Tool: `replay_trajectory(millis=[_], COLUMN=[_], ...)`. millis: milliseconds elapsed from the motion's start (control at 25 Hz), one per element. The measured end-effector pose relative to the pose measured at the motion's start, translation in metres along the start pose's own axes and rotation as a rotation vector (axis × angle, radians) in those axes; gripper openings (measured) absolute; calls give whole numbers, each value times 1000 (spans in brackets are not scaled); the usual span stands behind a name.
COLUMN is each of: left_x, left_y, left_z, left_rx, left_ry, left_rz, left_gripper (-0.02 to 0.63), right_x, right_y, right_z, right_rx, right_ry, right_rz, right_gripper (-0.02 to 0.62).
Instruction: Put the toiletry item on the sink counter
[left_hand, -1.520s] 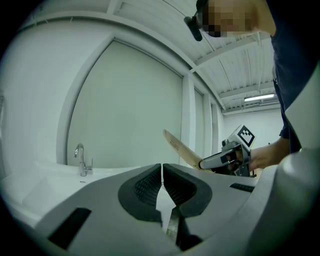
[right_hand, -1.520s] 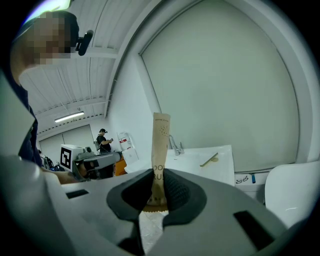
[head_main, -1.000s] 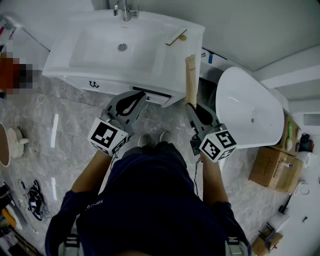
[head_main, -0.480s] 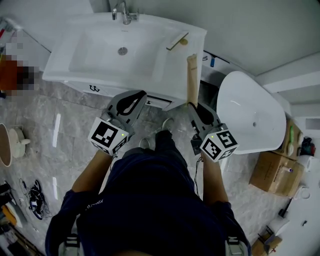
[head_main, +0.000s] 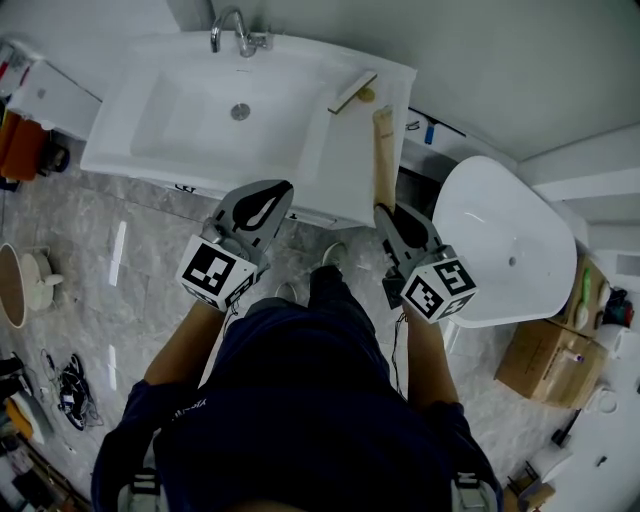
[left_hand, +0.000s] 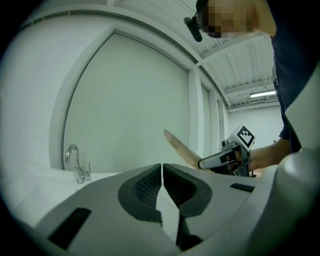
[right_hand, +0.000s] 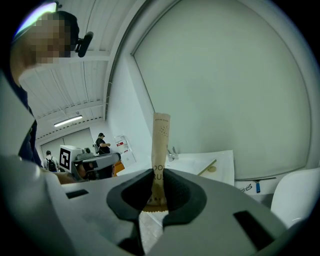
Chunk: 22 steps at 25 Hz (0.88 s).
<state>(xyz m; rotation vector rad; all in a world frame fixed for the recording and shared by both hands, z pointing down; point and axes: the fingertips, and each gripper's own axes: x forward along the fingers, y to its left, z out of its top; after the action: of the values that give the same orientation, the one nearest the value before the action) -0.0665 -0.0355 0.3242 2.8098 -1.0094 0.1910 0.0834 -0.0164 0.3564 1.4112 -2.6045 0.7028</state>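
My right gripper is shut on the lower end of a long tan paper toiletry packet, which points forward past the right end of the white sink counter. In the right gripper view the packet stands upright, pinched between the dark pads, with the counter beyond. My left gripper is shut with nothing in it, at the counter's front edge. Its jaws meet in the left gripper view, where the packet and the right gripper show at the right.
A chrome faucet stands at the back of the basin. A wooden stick with a small round piece lies on the counter's right side. A white bathtub sits to the right and a cardboard box beyond it. Clutter lines the left floor.
Both grippers have moved forward toward the sink; the counter's front edge now reaches them. The packet's tip has come level with the counter's right side. The grip is unchanged.
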Motion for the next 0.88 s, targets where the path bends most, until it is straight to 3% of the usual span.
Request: replay_trajectory(millis=[880], left_x=[136], left_y=[26], left_z=[5], left_rx=[-32], left_ry=[66], left_rz=[101], left_gripper=[38], right_x=[53], right_y=[-127], right_z=[37], right_rx=[28], right_ry=[72], right_rz=[119], right_gripper=[60])
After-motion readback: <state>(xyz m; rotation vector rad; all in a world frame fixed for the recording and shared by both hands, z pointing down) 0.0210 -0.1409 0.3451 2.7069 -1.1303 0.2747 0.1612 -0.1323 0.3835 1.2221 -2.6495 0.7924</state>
